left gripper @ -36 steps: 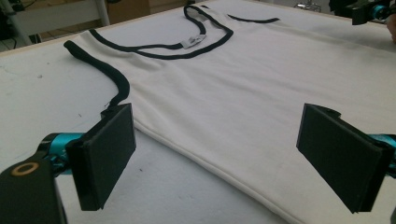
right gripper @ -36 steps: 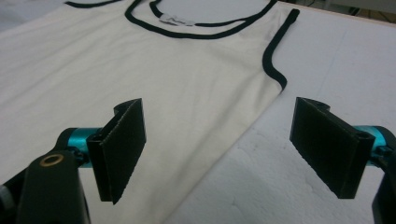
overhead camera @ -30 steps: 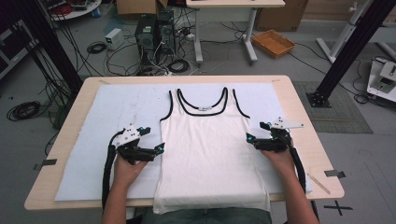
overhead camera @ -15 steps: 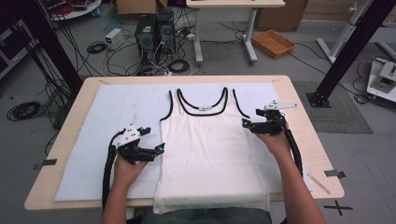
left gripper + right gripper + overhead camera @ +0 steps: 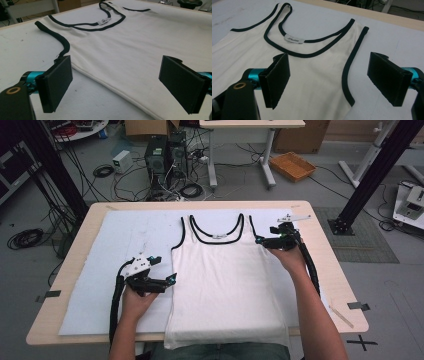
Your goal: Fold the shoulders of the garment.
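A white tank top (image 5: 225, 285) with black trim lies flat on a white cloth (image 5: 125, 245) that covers a wooden table (image 5: 325, 265). Its neckline points away from the person and its hem hangs just over the near edge.

The left gripper (image 5: 172, 279) sits at the top's side edge, about halfway down its length. In the left gripper view, its jaws stand wide apart and hold nothing. The top's side seam runs between them, and the black-trimmed armhole curls just ahead of the near jaw.

The right gripper (image 5: 259, 240) sits at the opposite side, up by the armhole near the shoulder strap. In the right gripper view, its jaws are also spread wide and empty. The black armhole trim runs between them, and the neckline with its small label (image 5: 293, 39) lies just ahead.
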A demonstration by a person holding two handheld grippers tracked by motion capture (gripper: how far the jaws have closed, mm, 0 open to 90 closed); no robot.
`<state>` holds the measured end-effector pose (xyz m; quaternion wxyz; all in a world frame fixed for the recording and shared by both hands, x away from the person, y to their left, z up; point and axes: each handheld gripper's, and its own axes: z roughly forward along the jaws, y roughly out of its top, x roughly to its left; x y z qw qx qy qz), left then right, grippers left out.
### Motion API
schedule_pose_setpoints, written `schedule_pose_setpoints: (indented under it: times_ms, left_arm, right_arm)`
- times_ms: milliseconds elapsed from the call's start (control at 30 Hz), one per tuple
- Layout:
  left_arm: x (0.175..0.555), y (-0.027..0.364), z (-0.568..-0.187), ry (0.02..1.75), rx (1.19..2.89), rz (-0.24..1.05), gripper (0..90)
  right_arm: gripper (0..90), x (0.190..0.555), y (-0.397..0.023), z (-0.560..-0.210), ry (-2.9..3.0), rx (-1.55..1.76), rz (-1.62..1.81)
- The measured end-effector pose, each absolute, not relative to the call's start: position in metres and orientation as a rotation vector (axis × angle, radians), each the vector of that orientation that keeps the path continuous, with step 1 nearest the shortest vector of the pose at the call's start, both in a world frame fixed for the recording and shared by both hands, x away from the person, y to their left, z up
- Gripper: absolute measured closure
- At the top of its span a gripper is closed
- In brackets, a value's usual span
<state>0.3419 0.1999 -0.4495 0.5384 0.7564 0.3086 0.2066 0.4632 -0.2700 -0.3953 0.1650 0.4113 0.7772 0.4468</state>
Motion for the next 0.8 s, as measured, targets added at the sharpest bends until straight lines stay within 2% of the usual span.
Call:
schedule_pose_setpoints:
  times_ms: [433, 800]
  left_arm:
    - [0.342, 0.201, -0.45, 0.739, 1.796, 0.49, 11.7]
    - [0.342, 0.201, -0.45, 0.738, 1.794, 0.488, 11.7]
  right_arm:
    - [18.6, 0.508, -0.248, -0.386, 2.262, 1.202, 1.201]
    - [18.6, 0.546, -0.229, -0.394, 2.301, 1.238, 1.13]
